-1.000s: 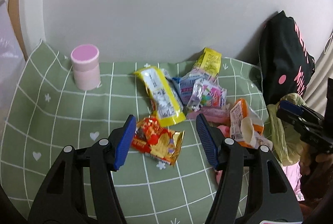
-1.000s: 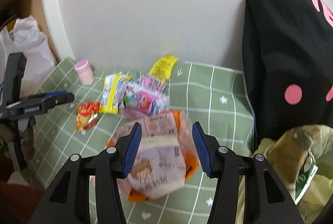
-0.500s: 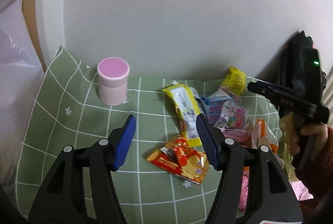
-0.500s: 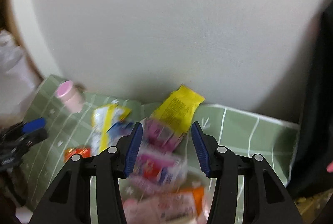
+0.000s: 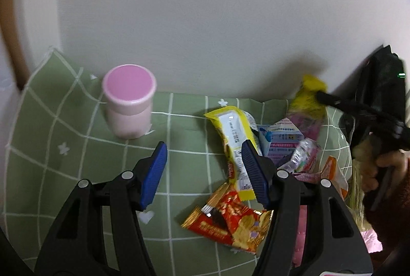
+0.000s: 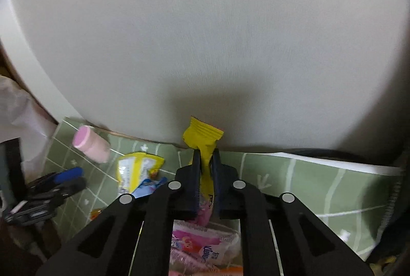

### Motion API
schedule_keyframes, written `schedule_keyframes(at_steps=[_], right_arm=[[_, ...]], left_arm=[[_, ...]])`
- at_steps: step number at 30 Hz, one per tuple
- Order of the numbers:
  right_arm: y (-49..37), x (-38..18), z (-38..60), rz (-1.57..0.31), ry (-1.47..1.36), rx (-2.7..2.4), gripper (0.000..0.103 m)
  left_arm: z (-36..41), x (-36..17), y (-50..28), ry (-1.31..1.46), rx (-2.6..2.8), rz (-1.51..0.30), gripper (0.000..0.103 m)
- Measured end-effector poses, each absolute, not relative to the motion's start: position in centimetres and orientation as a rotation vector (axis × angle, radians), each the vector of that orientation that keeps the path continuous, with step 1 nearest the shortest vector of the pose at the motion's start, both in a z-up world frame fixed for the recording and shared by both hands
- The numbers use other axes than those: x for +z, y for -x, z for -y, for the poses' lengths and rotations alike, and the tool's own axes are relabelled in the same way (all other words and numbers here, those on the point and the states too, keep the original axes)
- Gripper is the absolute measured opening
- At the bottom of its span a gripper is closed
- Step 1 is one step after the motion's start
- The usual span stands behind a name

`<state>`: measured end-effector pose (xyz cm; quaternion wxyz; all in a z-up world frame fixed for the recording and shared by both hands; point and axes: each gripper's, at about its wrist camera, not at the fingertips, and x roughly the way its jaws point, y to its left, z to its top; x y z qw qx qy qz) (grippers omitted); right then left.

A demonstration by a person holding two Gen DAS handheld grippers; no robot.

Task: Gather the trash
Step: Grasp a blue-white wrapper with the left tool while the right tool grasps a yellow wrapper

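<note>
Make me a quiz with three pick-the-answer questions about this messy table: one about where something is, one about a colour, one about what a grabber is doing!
1. Where is the pink cup?
A. left of the wrapper pile
B. on top of the pile
C. inside a bag

2. What colour is the tablecloth?
A. blue with dots
B. green with white lines
C. plain red

3. What is the right hand-held gripper doing?
A. hanging open over nothing
B. pinching the yellow wrapper
C. holding the cup

Answers: 1 A, it stands apart at the left. 2 B, a white grid crosses the green. 3 B, its jaws, just closing, press on the wrapper.
</note>
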<state>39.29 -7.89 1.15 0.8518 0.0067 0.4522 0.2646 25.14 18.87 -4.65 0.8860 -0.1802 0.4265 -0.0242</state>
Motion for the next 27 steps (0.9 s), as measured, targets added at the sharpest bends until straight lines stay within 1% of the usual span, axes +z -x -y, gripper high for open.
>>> schedule_keyframes(at_steps=[4, 7, 13, 17, 19, 20, 21, 22, 23, 24, 27], right_arm=[[-37.3, 4.8, 10.4, -0.855, 0.02, 0.513, 0.009], [-36.7, 6.3, 12.1, -0.819, 0.017, 0.461, 0.009], [-34.4, 6.5, 15.4, -0.824, -0.026, 0.384, 0.009], [-32.5, 6.4, 16.5, -0.823, -0.038, 0.351, 0.009], [-31.6, 6.5, 16.7, -0.816, -0.038, 0.338, 0.009], [-31.1, 6.6, 16.9, -0.811, -0.037, 0.333, 0.009], [-30.9, 6.7, 16.8, -0.808, -0.034, 0.329, 0.009], [-30.6, 6.9, 16.9, -0.803, -0.027, 0.322, 0.009], [-30.4, 7.0, 16.7, -0.799, -0.023, 0.317, 0.009], [-30.2, 7.2, 16.9, -0.791, -0.02, 0.31, 0.009], [-29.4, 8.0, 17.5, -0.769, -0.031, 0.292, 0.009]], left_arm=[[-17.7, -5.0, -26.6, 0.363, -0.093, -0.902, 0.057], [-16.8, -4.9, -27.8, 0.356, -0.114, -0.914, 0.057], [-13.6, -4.3, -29.3, 0.305, -0.242, -0.921, 0.057], [-10.6, -5.2, -31.2, 0.262, -0.273, -0.961, 0.056], [-9.6, -5.9, -32.1, 0.242, -0.267, -0.989, 0.052], [-9.0, -6.3, -32.5, 0.228, -0.264, -1.002, 0.047], [-8.4, -6.7, -33.0, 0.203, -0.252, -1.018, 0.039], [-7.8, -7.0, -33.3, 0.179, -0.244, -1.029, 0.033], [-7.4, -7.1, -33.5, 0.161, -0.24, -1.033, 0.018], [-7.1, -7.1, -33.6, 0.142, -0.232, -1.03, 0.009], [-7.0, -5.9, -33.1, 0.15, -0.232, -0.992, 0.004]])
